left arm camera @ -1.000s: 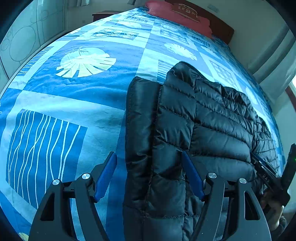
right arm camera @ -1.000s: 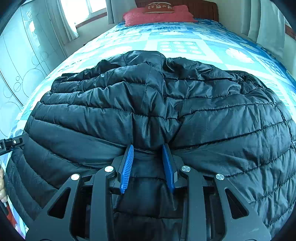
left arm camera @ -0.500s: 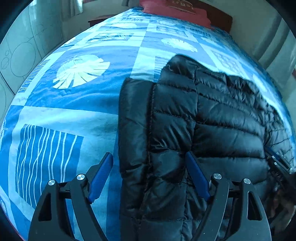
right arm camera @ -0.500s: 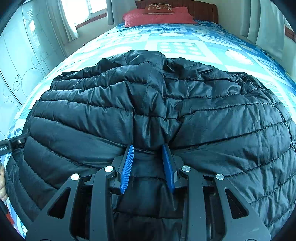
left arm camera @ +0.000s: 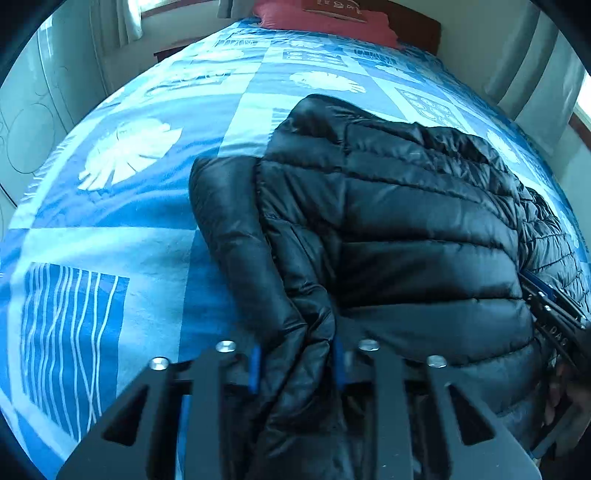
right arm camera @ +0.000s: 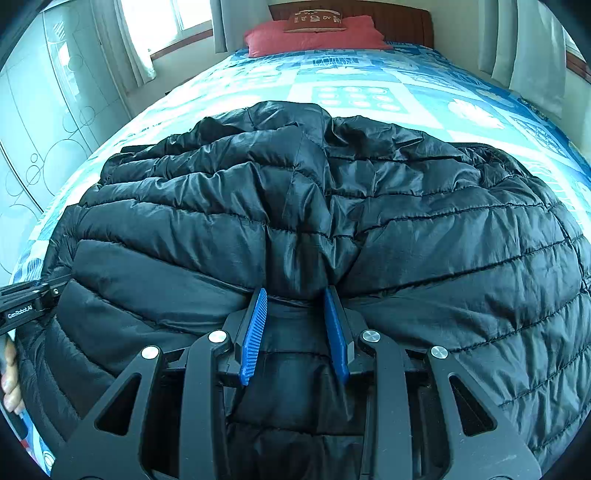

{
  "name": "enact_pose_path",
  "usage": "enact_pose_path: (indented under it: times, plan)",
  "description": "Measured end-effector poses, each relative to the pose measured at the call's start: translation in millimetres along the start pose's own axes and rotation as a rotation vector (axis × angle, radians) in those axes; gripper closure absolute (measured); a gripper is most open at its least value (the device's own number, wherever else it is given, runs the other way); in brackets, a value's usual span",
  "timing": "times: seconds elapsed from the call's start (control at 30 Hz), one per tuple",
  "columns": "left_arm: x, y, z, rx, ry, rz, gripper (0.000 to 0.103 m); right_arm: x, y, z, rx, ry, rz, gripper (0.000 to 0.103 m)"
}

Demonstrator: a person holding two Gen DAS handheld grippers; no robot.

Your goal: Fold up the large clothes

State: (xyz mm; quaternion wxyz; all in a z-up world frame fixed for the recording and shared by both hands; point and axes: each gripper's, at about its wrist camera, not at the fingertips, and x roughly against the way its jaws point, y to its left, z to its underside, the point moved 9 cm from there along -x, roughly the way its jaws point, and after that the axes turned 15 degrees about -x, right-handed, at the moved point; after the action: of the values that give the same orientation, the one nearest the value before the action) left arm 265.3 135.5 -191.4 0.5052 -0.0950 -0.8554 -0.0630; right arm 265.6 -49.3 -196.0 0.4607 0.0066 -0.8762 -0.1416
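Black puffer jacket [right arm camera: 332, 221] spread on blue patterned bedspread [left arm camera: 129, 221].
Left gripper [left arm camera: 295, 365] and right gripper [right arm camera: 295, 328] both pinching jacket edge; red pillow [right arm camera: 314, 35] beyond jacket.

Both cameras sit low at the foot edge of the bed [left arm camera: 110, 229], each looking along its own gripper toward the headboard [right arm camera: 391, 22] and red pillow [right arm camera: 314, 35].

The left wrist view rides close over the left gripper [left arm camera: 295, 363], tilted down and angled toward the bed's left side, with the black puffer jacket [left arm camera: 406, 229] filling its right half.

The right wrist view sits just behind the right gripper [right arm camera: 295, 321], nearly buried in the jacket.

Both views share the jacket, the bedspread and the pillow. Each catches the other gripper at its edge.
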Motion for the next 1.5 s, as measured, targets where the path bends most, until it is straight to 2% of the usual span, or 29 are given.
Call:
enact_pose_path:
  times: [0.13, 0.33, 0.47, 0.53, 0.63, 0.73, 0.9, 1.1, 1.2, 1.3, 1.5]
  plan:
    - [26, -5, -11, 0.028, -0.037, 0.002, 0.085, 0, 0, -1, -0.003, -0.001, -0.005, 0.072]
    - [91, -30, -40, 0.012, -0.153, -0.01, 0.085, 13, -1, -5, -0.025, -0.003, -0.033, 0.072]
    - [128, -68, -66, -0.054, -0.217, -0.005, 0.086, 55, -20, -23, -0.027, -0.061, -0.008, 0.069]
    - [135, -89, -77, -0.086, -0.23, -0.003, 0.086, 83, -41, -36, -0.04, -0.101, 0.0, 0.059]
    - [142, -135, -95, -0.15, -0.247, 0.002, 0.086, 114, -72, -47, -0.071, -0.143, 0.009, 0.054]
    - [135, -171, -109, -0.198, -0.255, 0.014, 0.086, 134, -112, -50, -0.111, -0.156, 0.027, 0.053]
    - [114, -257, -120, -0.315, -0.247, 0.018, 0.086, 151, -184, -45, -0.165, -0.173, 0.123, 0.052]
    - [73, -342, -116, -0.4, -0.202, 0.074, 0.086, 171, -258, -40, -0.264, -0.194, 0.187, 0.051]
    - [51, -378, -107, -0.431, -0.163, 0.101, 0.086, 176, -287, -32, -0.335, -0.187, 0.192, 0.051]
    - [24, -403, -93, -0.459, -0.117, 0.106, 0.086, 176, -306, -26, -0.351, -0.183, 0.234, 0.051]
    - [3, -417, -81, -0.499, -0.12, 0.055, 0.085, 164, -319, -15, -0.372, -0.138, 0.244, 0.051]
